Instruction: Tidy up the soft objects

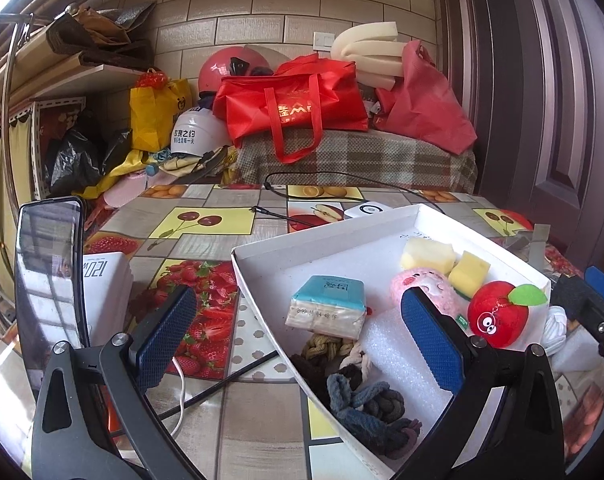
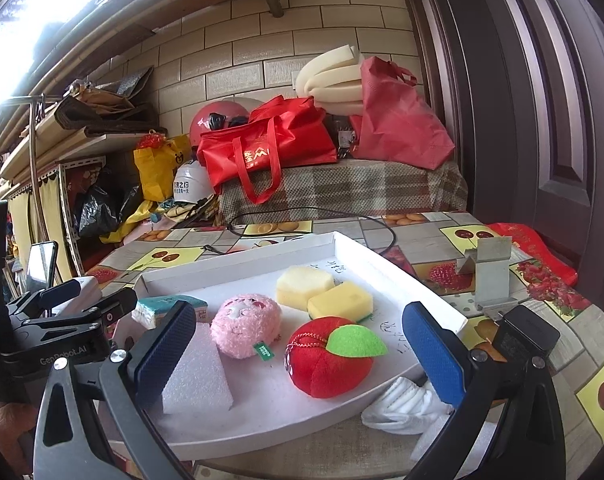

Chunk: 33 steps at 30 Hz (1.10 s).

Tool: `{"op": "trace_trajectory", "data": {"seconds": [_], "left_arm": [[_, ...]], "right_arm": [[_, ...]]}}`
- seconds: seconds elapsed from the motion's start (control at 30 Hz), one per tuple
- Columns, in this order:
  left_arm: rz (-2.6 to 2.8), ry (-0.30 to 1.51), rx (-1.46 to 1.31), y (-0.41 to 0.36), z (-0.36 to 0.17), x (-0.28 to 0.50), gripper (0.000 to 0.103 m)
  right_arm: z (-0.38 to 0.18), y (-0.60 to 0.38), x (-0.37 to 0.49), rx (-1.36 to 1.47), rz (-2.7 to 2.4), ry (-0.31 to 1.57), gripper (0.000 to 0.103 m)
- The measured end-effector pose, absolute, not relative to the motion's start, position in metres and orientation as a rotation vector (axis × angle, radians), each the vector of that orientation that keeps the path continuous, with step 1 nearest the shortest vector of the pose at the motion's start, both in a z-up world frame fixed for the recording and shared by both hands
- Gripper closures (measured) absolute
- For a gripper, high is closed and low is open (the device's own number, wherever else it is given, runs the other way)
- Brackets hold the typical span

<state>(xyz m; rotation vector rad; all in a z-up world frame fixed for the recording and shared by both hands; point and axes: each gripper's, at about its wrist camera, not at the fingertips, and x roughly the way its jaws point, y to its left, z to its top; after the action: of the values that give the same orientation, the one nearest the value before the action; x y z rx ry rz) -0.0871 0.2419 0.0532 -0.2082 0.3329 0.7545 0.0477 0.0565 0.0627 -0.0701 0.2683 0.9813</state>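
A shallow white box (image 1: 326, 232) (image 2: 402, 272) on the fruit-print table holds soft things: a red plush apple (image 1: 498, 314) (image 2: 330, 356), a pink plush ball (image 1: 426, 290) (image 2: 245, 326), two yellow sponges (image 1: 468, 268) (image 2: 340, 300), a tissue pack (image 1: 328, 306) (image 2: 169, 308), a white foam block (image 1: 402, 360) (image 2: 197, 376) and knotted ropes (image 1: 366, 404). My left gripper (image 1: 297, 336) hovers open over the box's near left wall. My right gripper (image 2: 297, 356) is open above the apple and foam. A white sock (image 2: 406, 404) lies outside the box by the right finger.
A phone on a stand (image 1: 47, 280), a white charger box (image 1: 105, 280) and white cable (image 1: 179, 392) sit left of the box. A metal bracket (image 2: 490, 276) and black adapter (image 2: 526, 332) stand on the right. Red bags (image 1: 293, 108) and helmets pile up behind the table.
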Motion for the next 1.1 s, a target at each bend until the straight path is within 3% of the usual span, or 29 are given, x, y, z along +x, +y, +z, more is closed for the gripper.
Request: {"op": "trace_trajectory", "data": {"seconds": [0.3, 0.5, 1.1], "left_arm": [[0.722, 0.278, -0.143, 0.217, 0.057, -0.105, 0.0], [0.684, 0.264, -0.174, 0.212, 0.058, -0.114, 0.0], [0.597, 0.253, -0.151, 0.197, 0.06, -0.112, 0.0]], "right_arm": [[0.07, -0.047, 0.056, 0.053, 0.906, 0.152, 0.0], [0.061, -0.098, 0.105, 0.215, 0.668, 0.29, 0.0], [0.048, -0.111, 0.124, 0.312, 0.656, 0.394, 0.0]]}}
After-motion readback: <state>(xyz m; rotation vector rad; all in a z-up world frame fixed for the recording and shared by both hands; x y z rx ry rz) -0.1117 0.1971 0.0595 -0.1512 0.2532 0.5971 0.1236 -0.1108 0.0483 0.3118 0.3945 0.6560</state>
